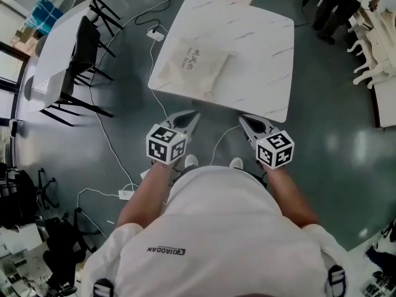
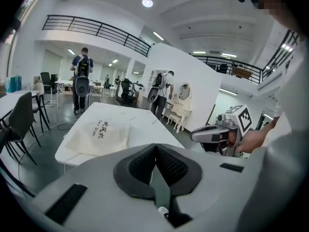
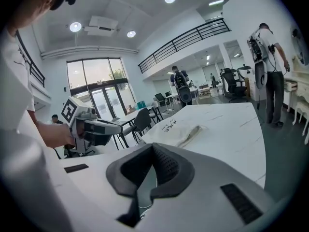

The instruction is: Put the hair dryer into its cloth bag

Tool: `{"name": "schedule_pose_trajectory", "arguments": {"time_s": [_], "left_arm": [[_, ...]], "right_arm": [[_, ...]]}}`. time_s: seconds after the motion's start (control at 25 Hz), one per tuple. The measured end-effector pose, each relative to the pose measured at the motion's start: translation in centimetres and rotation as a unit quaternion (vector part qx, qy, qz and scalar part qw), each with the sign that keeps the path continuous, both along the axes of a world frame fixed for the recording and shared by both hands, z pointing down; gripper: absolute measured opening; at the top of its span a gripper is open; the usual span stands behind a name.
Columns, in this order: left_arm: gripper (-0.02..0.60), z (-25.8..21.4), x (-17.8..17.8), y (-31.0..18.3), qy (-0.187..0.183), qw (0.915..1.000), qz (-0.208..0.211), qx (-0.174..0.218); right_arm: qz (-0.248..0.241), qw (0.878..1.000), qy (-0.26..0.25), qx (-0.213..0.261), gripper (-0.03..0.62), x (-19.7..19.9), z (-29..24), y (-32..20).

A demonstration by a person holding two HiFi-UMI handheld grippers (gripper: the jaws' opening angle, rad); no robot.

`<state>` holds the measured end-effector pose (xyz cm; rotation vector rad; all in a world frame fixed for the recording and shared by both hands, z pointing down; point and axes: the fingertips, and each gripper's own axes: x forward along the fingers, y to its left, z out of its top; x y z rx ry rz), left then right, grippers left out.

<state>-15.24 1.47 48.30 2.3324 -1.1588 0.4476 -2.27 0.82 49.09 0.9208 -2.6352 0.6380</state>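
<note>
Bag on tabletop, dryer unseen, perhaps inside; left hand-held gripper, right hand-held gripper pressed together, empty, near edge.

The bag is cream cloth, roughly square, with dark lettering printed on its upper face. It lies flat and slightly puffed on the white tabletop, set askew, close to the near left edge and corner.
</note>
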Motion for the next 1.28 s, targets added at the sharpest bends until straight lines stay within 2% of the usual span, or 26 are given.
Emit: {"name": "schedule_pose_trajectory", "arguments": {"time_s": [0.2,0.56,1.0,1.28], "left_arm": [[0.028,0.1,-2.3,-0.5,-0.001,0.9999,0.013,0.002],[0.028,0.1,-3.0,-0.6,-0.007,0.999,0.043,0.01],[0.028,0.5,-2.0,-0.2,-0.001,0.9979,0.064,0.007],[0.028,0.5,-1.3,0.0,-0.012,0.9975,0.07,0.007]], "right_arm": [[0.013,1.0,0.008,0.006,0.021,-2.2,-0.4,0.2],[0.034,0.999,0.014,0.0,0.021,-3.5,-0.6,0.8],[0.051,0.999,0.014,-0.007,0.021,-3.1,0.2,1.5],[0.051,0.999,0.016,-0.013,0.021,-2.5,0.5,1.6]]}}
